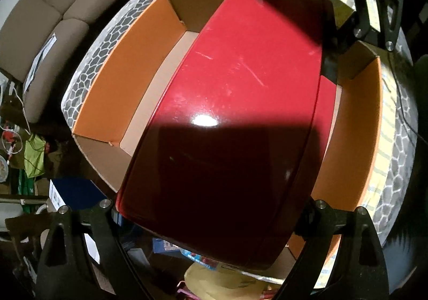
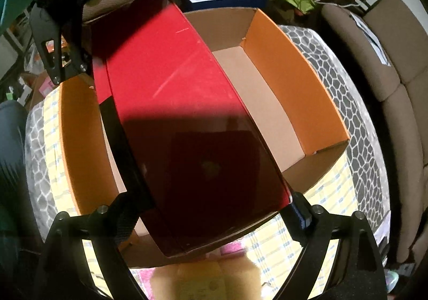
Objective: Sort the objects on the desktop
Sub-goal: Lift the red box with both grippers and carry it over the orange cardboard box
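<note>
While both jaws clamp the red box [image 1: 240,102] endwise, orange carton [image 1: 112,80] walls flank it.

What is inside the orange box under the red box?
Beside the red box, the orange box shows only bare cardboard floor. Whatever lies straight underneath the red box is covered and cannot be seen.

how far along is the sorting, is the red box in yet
Not quite. In hand: the red box is gripped at opposite ends by the left claw and the right claw, held over the open orange carton. Done so far: nothing else shows in the visible parts of the carton. Left: lower the box onto the carton floor and release. Other items to sort aren't clearly visible.
</note>
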Demonstrator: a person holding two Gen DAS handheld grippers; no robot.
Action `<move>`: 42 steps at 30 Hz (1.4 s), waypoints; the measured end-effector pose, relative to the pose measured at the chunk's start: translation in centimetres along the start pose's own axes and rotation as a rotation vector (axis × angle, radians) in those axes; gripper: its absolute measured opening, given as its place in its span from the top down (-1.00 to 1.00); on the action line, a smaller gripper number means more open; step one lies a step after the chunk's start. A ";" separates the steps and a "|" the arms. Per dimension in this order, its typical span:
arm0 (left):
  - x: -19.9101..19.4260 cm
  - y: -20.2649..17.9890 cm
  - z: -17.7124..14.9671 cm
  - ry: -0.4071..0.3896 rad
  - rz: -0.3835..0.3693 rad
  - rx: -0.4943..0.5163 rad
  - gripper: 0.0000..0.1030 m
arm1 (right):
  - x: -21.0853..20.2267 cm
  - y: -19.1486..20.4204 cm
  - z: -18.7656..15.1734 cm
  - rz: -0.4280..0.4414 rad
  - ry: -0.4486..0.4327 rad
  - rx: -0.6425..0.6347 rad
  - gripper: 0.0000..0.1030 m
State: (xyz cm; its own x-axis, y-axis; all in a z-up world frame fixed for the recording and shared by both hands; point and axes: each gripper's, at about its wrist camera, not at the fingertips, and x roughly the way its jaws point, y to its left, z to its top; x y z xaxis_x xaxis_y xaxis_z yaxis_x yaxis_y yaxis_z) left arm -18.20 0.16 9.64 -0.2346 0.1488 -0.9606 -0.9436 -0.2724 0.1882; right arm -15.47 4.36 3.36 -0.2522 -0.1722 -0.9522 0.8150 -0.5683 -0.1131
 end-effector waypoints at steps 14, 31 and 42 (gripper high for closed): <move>1.5 -0.5 -0.8 -0.002 0.051 -0.027 -0.85 | 0.4 0.3 -1.2 -0.047 -0.052 0.006 -0.78; -8.1 0.2 -5.5 -0.266 0.156 -0.335 -0.20 | -3.5 0.2 -3.7 -0.042 -0.190 0.298 -0.37; -4.9 -1.3 -4.7 -0.212 0.161 -0.351 -0.08 | -2.5 0.0 -4.7 -0.004 -0.241 0.470 0.06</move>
State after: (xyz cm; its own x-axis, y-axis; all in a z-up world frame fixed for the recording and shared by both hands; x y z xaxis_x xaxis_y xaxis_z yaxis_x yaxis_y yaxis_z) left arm -14.73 -4.68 13.10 -0.4497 0.2601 -0.8545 -0.7630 -0.6091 0.2162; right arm -12.37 8.62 4.43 -0.4127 -0.3177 -0.8537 0.5061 -0.8592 0.0751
